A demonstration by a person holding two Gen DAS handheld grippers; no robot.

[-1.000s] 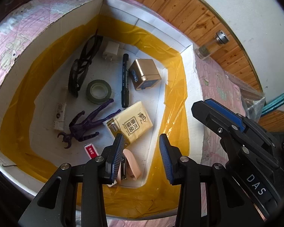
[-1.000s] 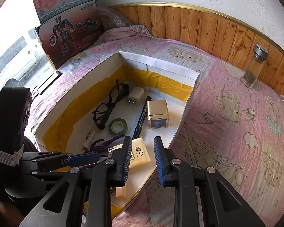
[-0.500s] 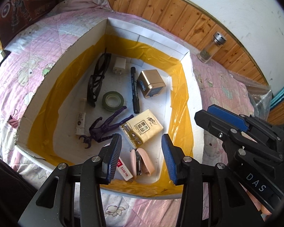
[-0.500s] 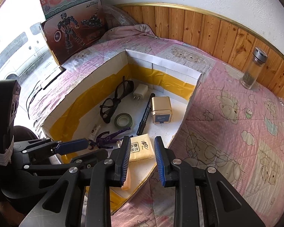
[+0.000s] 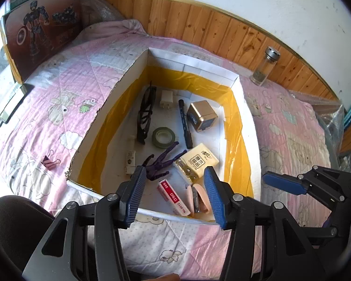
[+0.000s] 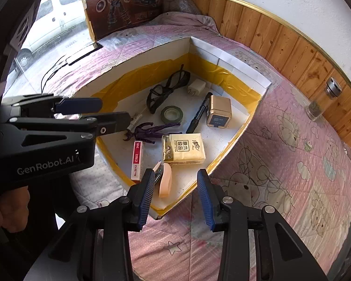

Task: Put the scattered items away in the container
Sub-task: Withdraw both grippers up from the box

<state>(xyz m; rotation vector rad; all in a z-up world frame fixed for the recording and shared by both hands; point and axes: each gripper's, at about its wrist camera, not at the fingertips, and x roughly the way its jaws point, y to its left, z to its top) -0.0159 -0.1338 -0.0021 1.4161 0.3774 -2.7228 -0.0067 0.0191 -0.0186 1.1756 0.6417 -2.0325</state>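
A white cardboard box (image 5: 250,126) lined with yellow tape lies on the pink bedspread. Inside it are black glasses (image 5: 146,114), a white charger (image 5: 166,98), a black marker (image 5: 185,124), a gold cube (image 5: 202,116), a green tape roll (image 5: 163,137), a purple figure (image 5: 160,164), a yellow tissue pack (image 5: 196,161), a red-and-white staple box (image 5: 173,196) and a pink stapler (image 5: 197,197). A pink binder clip (image 5: 49,162) lies on the bedspread left of the box. My left gripper (image 5: 173,195) is open and empty above the box's near edge. My right gripper (image 6: 175,196) is open and empty at the box's near corner.
A glass jar with a metal lid (image 5: 265,69) stands on the bed by the wooden wall panel. A toy robot box (image 5: 39,30) leans at the far left. A flat dark device (image 5: 14,100) lies at the bed's left edge. Plastic bags (image 5: 334,114) sit at the right.
Both grippers have pulled back and up from the box, so more of the bed shows. Both jaws have opened wider. The items in the box have not moved.
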